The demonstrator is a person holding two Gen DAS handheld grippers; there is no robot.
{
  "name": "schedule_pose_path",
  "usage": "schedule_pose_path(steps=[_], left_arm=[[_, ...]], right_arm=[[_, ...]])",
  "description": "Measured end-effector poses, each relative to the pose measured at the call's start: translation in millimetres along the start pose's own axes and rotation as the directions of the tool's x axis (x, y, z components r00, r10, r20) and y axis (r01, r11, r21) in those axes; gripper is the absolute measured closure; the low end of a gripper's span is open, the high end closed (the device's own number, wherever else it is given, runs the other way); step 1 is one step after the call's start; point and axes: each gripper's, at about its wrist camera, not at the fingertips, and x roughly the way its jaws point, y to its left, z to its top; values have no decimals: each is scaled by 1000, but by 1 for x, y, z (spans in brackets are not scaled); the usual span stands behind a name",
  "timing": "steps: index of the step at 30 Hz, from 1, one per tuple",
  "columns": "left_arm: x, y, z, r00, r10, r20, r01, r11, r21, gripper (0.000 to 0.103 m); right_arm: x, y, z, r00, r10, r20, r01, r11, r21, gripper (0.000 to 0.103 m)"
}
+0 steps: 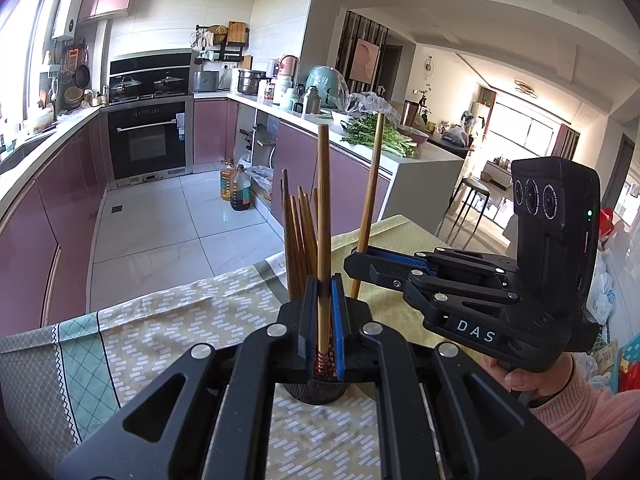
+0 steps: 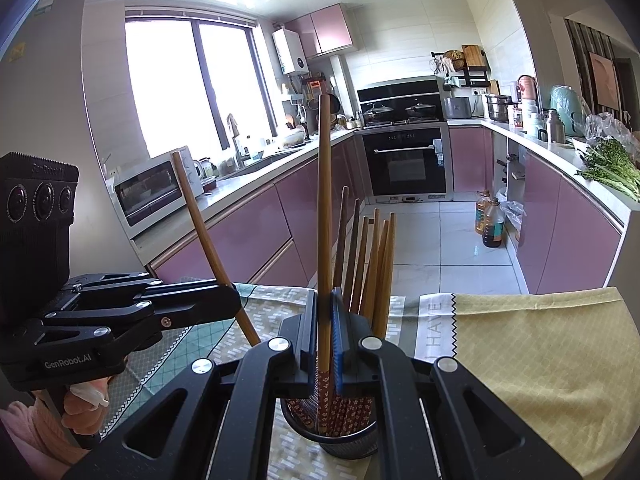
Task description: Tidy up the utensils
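A black mesh holder stands on the patterned tablecloth with several brown chopsticks upright in it. My left gripper is shut on one wooden chopstick, whose red patterned end reaches down into the holder. My right gripper is shut on a second chopstick, also upright over the holder. In each wrist view the lower tip of the other gripper's chopstick is hidden behind my own fingers.
A hand in a pink sleeve grips the right tool. The table edge faces a tiled kitchen floor with oil bottles. Pink cabinets, a toaster oven and leafy greens line the counters.
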Motion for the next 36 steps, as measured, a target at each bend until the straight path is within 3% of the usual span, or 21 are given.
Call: schedule_pose_path(steps=[36], left_arm=[[13,6,-3,999,-4,-37,3,1000,-12,96]], right_arm=[[10,-6,-13,1000,8,-30,-8,1000,12,97]])
